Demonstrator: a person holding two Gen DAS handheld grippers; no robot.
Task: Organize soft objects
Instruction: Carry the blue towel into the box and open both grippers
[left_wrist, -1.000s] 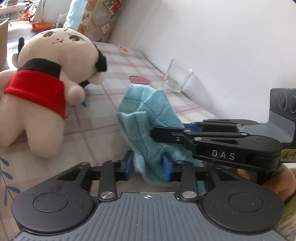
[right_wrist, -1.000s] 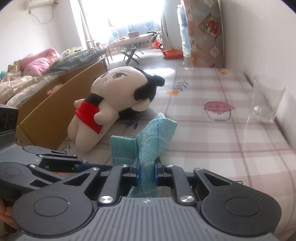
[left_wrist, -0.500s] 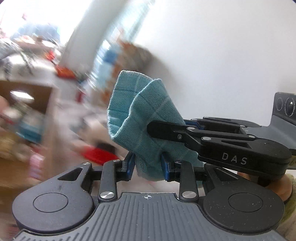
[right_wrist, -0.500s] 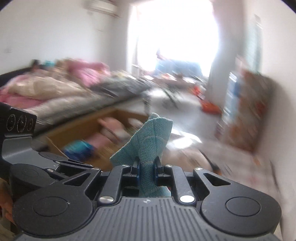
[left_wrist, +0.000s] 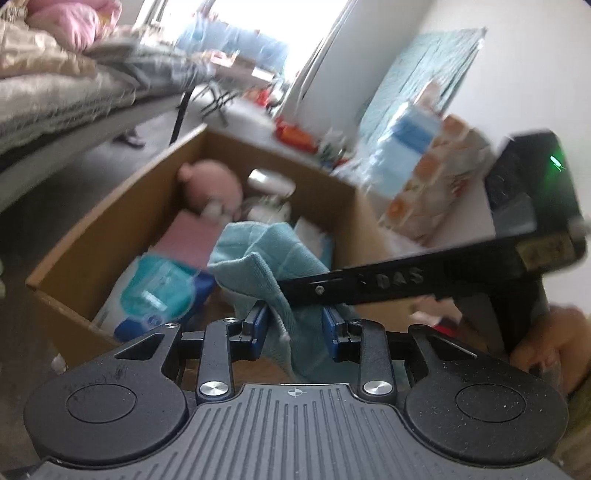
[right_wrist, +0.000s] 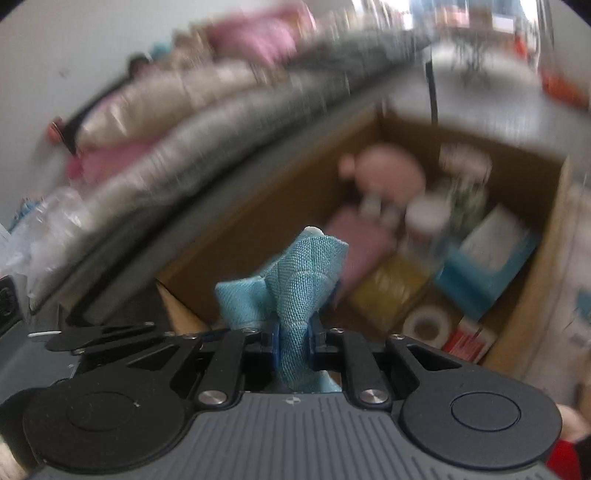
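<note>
A teal cloth (left_wrist: 266, 266) hangs bunched between both grippers, above the near side of an open cardboard box (left_wrist: 110, 221). My right gripper (right_wrist: 293, 339) is shut on a fold of the cloth (right_wrist: 299, 280). My left gripper (left_wrist: 293, 328) has its jaws a little apart with the cloth draped between them, loosely held. The right gripper's black fingers (left_wrist: 369, 286) cross the left wrist view from the right and pinch the cloth. The box (right_wrist: 517, 155) holds a pink plush toy (left_wrist: 212, 182), also seen in the right wrist view (right_wrist: 388, 173).
The box also holds a pink flat pack (left_wrist: 188, 240), a blue-white packet (left_wrist: 155, 291), a blue tissue box (right_wrist: 487, 262), a yellow pack (right_wrist: 391, 291) and a tape roll (right_wrist: 428, 325). A bed with grey and pink bedding (left_wrist: 55, 85) lies left. Stacked packages (left_wrist: 424, 173) stand right.
Both grippers have carried the cloth off the table, away from the doll and glass, and swung left and down over the open cardboard box. The views are motion-blurred.
</note>
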